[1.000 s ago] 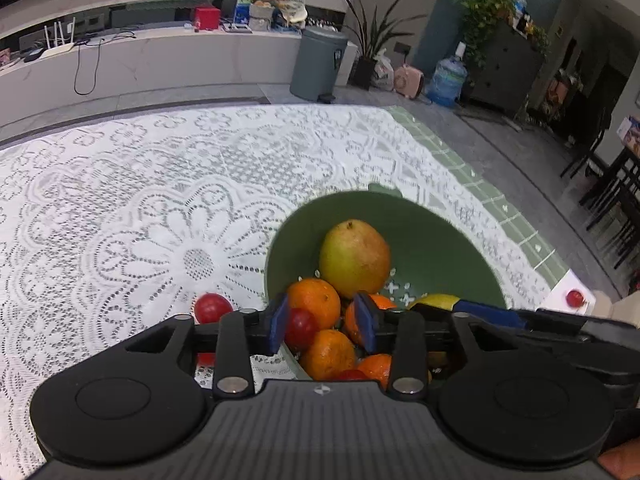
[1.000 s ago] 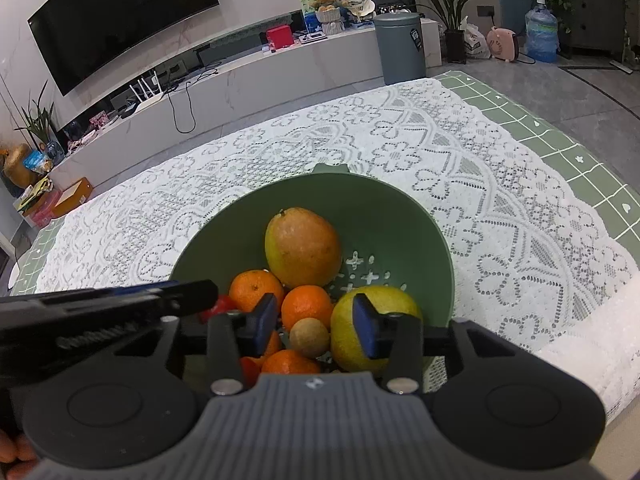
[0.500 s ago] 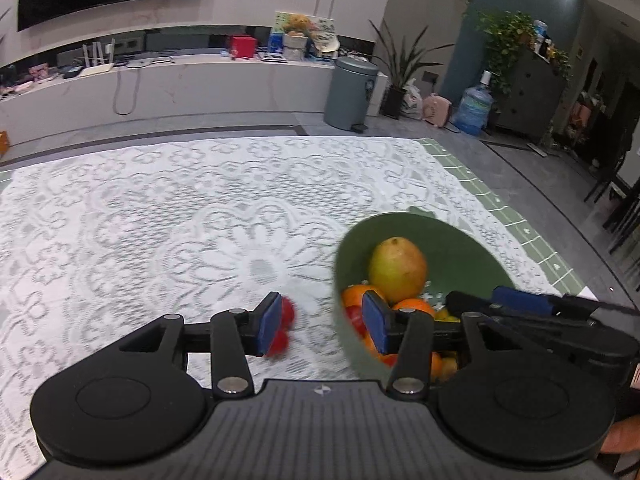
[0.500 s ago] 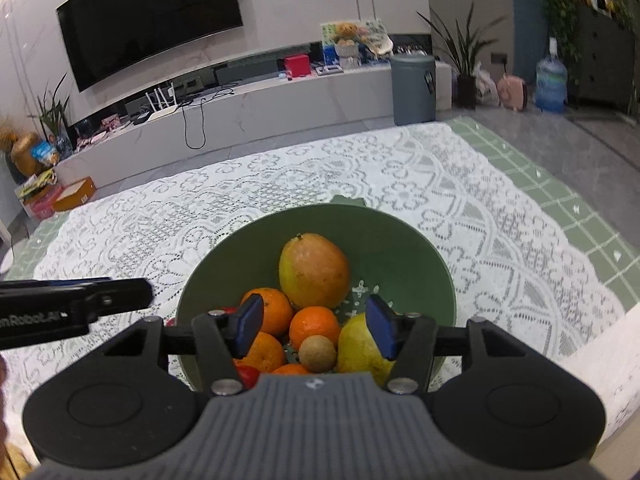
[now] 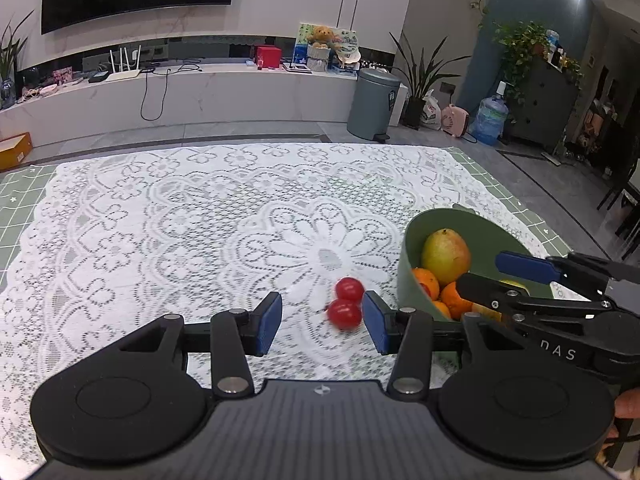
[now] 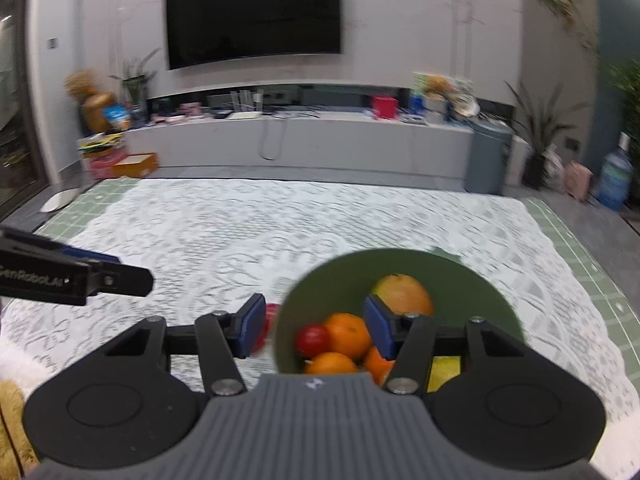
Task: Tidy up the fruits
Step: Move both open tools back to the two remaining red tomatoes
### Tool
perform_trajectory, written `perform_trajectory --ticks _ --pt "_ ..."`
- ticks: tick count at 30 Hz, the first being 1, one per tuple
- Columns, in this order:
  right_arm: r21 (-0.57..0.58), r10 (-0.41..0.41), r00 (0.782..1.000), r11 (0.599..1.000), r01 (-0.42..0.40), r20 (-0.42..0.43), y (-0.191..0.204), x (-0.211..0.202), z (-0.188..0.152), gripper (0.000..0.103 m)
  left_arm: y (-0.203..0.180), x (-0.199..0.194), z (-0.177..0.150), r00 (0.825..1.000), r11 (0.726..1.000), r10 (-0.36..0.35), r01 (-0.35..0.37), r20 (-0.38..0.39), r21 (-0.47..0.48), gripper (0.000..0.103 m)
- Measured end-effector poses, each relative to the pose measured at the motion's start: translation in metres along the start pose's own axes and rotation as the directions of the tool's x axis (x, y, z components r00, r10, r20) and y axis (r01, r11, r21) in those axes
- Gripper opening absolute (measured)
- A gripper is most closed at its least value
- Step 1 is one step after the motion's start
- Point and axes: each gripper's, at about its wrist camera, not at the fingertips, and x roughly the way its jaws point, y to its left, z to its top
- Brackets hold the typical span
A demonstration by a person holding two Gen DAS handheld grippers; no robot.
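A green bowl [image 5: 412, 256] at the right holds a yellow-red mango [image 5: 445, 251] and several oranges [image 5: 426, 280]. Two red tomatoes [image 5: 344, 314] lie on the lace cloth just left of the bowl. My left gripper [image 5: 322, 324] stands open over the cloth, nothing between its pads; the nearer tomato sits just ahead of its right pad. My right gripper [image 6: 316, 330] hovers over the bowl's [image 6: 480, 292] near left rim, jaws closing, gripping nothing. Below it lie oranges [image 6: 348, 334] and a tomato [image 6: 312, 338]. Each gripper shows in the other's view: right gripper [image 5: 480, 270], left gripper [image 6: 132, 270].
The white lace cloth [image 5: 160, 220] covers a green checked table, stretching far to the left and back. Beyond the table's far edge stand a TV bench, a grey bin [image 5: 374, 104] and plants. A fingertip [image 5: 628, 404] shows at the right edge.
My left gripper moved left, off the bowl and over the cloth by the two tomatoes, and its jaws widened. The right gripper rolled and tilted up; the bowl now sits lower right.
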Motion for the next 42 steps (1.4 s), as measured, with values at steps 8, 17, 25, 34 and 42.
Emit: perform_trajectory --ticks 8,17,25,34,42 --pt "-0.114 0.050 0.998 0.992 -0.052 -0.023 0.042 0.011 -0.005 0.043 0.022 0.005 -0.015 1.000 1.000 -0.006 0.007 -0.008 0.018 0.055" --pt "-0.320 0.009 0.998 0.947 -0.027 -0.058 0.084 0.025 -0.017 0.033 0.040 0.021 -0.030 0.998 0.998 -0.064 0.064 -0.023 0.012 0.055" --pt "-0.330 -0.012 0.994 0.944 -0.025 -0.109 0.086 0.040 -0.019 0.025 0.042 0.043 -0.034 0.992 0.994 -0.104 0.105 -0.064 0.012 0.053" --pt "-0.371 -0.069 0.986 0.928 0.007 -0.153 0.101 0.069 -0.020 0.025 0.046 0.051 -0.035 0.996 0.998 -0.057 0.057 -0.068 -0.014 0.052" --pt "-0.409 -0.172 0.969 0.908 0.086 -0.178 0.111 0.096 -0.020 0.026 0.058 0.055 -0.034 0.998 0.997 -0.001 -0.004 -0.064 -0.079 0.052"
